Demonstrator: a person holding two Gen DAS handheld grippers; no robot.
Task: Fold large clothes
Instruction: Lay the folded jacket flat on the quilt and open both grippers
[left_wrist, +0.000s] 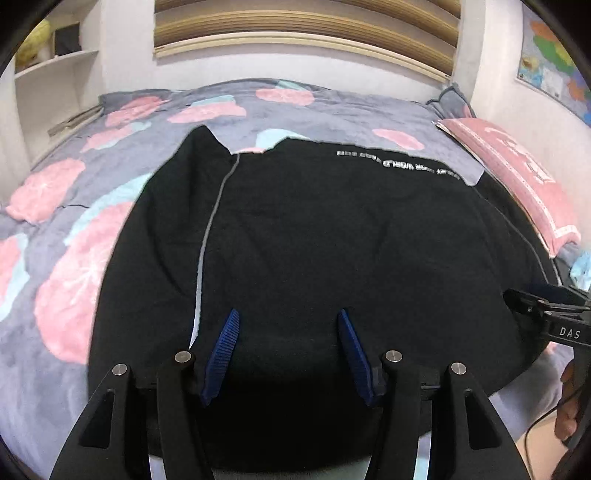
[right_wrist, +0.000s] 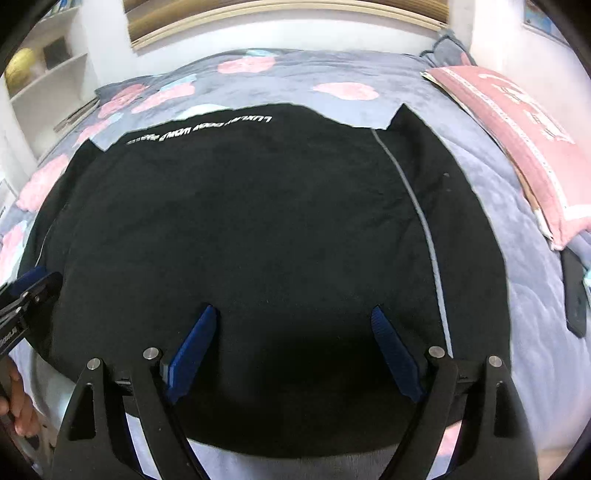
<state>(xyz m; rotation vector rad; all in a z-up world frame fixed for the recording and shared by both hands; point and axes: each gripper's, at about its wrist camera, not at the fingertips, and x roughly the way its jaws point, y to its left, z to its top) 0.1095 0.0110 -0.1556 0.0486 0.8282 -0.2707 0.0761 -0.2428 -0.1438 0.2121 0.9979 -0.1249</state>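
Ahead of both grippers, spread nearly flat across the flowered bedspread (left_wrist: 66, 258), lies the black garment (left_wrist: 314, 240), its near hem just under the fingertips and its far edge, with a line of white lettering (right_wrist: 199, 129), well beyond them. The left gripper (left_wrist: 288, 317) hangs over the near part of the cloth with its blue pads (left_wrist: 221, 350) spread wide and nothing between them; the right gripper (right_wrist: 291, 314) does the same beside it, jaws equally wide and empty. A grey stripe (left_wrist: 210, 229) runs away from just outside the left gripper's left finger, and a matching one lies off the right gripper's right finger. A pink pillow (right_wrist: 517, 125) sits far to the right. The fold appears not yet begun: this looks like the approach before the first grasp. Next, each gripper likely needs to drop to the near hem, close on a single layer pair, and lift together toward the lettered edge.
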